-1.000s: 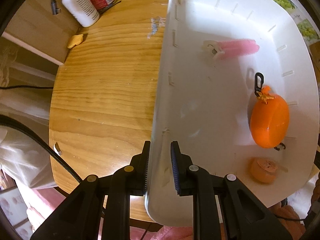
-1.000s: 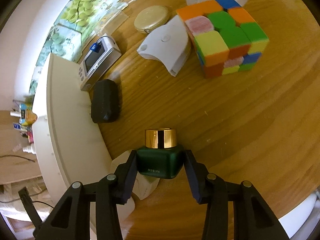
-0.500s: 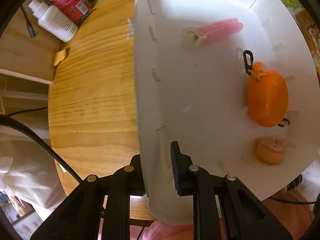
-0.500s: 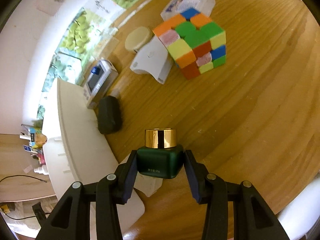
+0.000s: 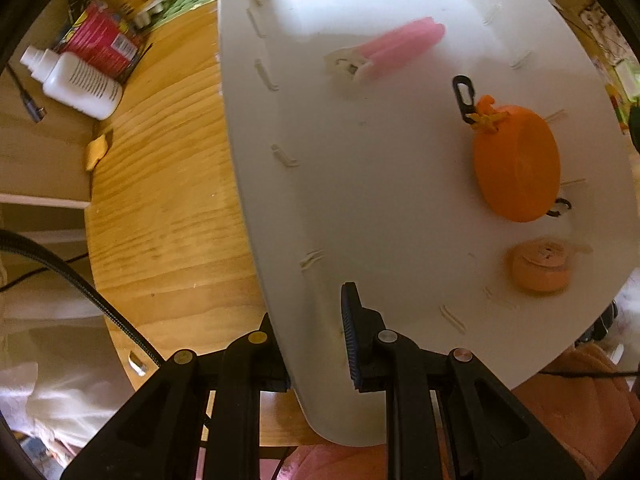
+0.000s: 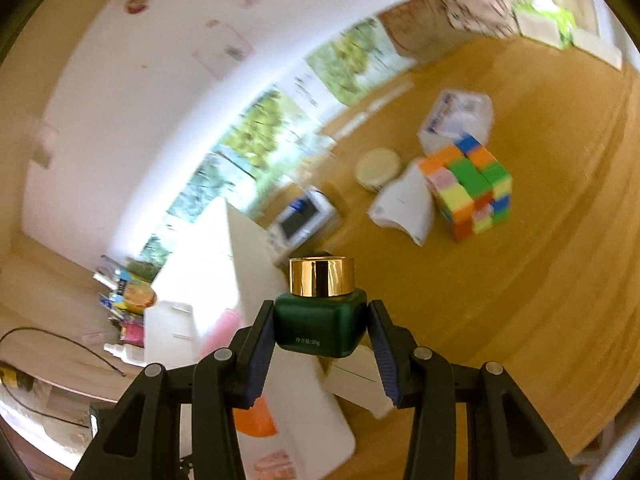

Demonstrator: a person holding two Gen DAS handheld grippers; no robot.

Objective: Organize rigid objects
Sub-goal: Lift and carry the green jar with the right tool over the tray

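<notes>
Transfer step in hand: right gripper point(image 6: 322, 330) clamps the green jar point(image 6: 321, 322) above the table, left gripper point(image 5: 316, 344) pinches the white bin point(image 5: 360, 184) wall, so next the jar likely needs lowering into the bin's bare near-left floor.

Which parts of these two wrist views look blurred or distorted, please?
Right wrist view: wall, posters and colour cube smeared by motion, while the green jar in the right gripper stays sharp. Left wrist view: mostly crisp, fisheye bowing the white bin's wall.
</notes>
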